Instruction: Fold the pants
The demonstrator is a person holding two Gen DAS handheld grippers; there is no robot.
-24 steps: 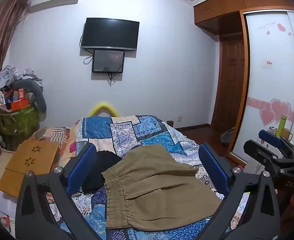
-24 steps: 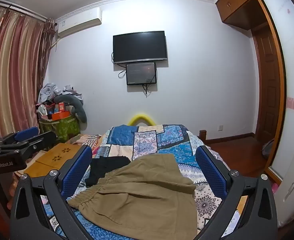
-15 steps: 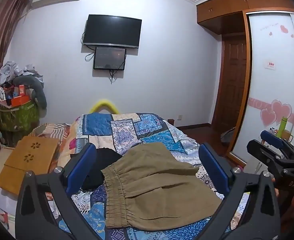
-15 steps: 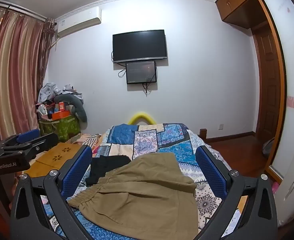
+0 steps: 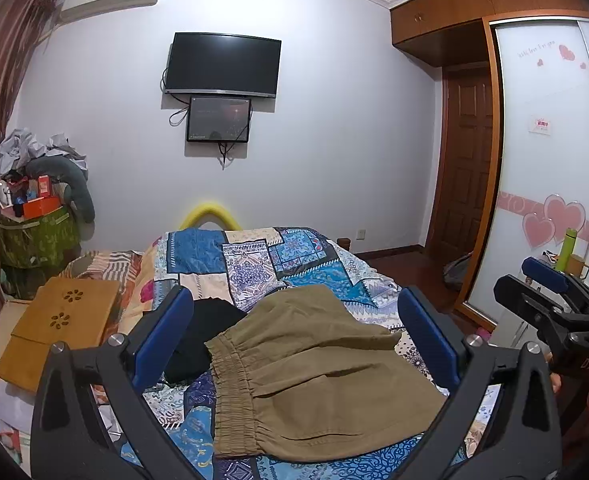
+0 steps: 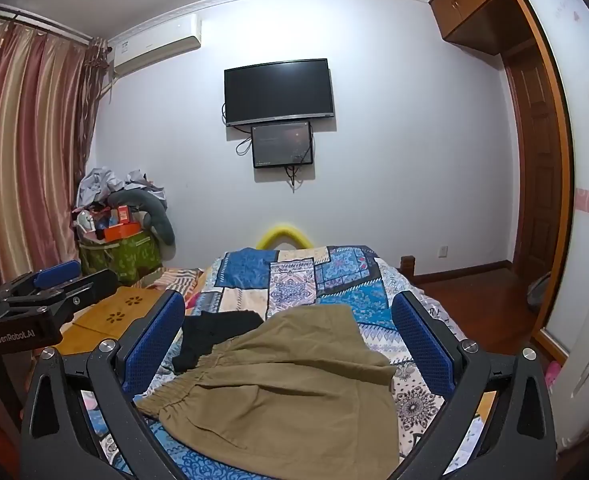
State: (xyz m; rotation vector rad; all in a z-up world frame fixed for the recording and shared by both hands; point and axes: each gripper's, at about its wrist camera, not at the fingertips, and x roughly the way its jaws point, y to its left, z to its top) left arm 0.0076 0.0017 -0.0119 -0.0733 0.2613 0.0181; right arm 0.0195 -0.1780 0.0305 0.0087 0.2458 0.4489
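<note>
a bedroom, patchwork bed [image 5: 254,264]. the khaki pants [image 5: 318,376] lie rumpled on it, untouched. left claw [image 5: 294,336] and right claw [image 6: 290,344] hover open, empty. folding hasn't begun; next, i'd guess, grasping the waistband.

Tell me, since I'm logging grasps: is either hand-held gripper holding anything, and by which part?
Nothing is held. The left hand-held gripper and right hand-held gripper are both open above the khaki pants.

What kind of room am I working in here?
A bedroom in a home, most likely: the khaki pants lie on a bed with a patchwork quilt, a TV hangs on the far wall, and a sliding-door wardrobe stands to the right.
</note>
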